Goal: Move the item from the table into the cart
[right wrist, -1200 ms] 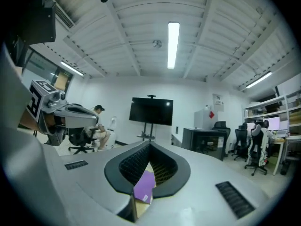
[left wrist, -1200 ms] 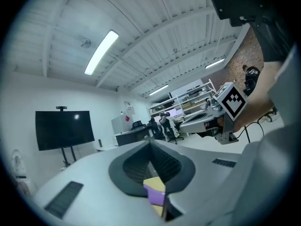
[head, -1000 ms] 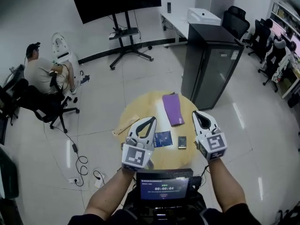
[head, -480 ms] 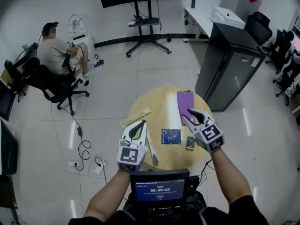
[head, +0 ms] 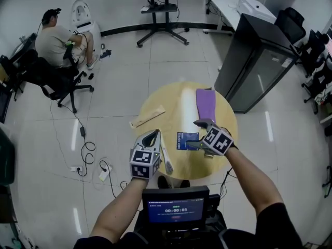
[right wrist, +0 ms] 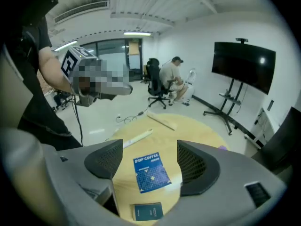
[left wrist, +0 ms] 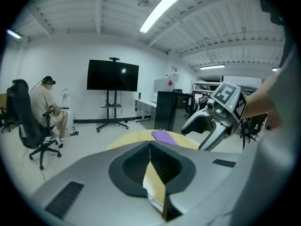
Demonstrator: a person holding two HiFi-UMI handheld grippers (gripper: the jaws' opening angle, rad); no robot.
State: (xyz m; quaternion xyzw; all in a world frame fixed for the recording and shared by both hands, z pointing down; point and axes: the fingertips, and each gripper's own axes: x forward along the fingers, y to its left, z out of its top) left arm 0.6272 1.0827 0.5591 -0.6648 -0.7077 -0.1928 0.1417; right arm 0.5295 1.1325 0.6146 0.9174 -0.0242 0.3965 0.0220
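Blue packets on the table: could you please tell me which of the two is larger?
The bright blue DRIP COFFEE packet; the other packet is clearly smaller and much darker.

Before me the blue drip-coffee sachet (right wrist: 151, 173) lies flat, print up, on the yellow table (right wrist: 178, 131), perhaps a dark box (right wrist: 147, 212) beside

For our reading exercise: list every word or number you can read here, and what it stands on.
"DRIP COFFEE": on the blue packet on the table.
"00:00:05": on the screen in front of the person.
Too small to read: the packet's smaller lines, the screen's other text, and the print on the small dark box.
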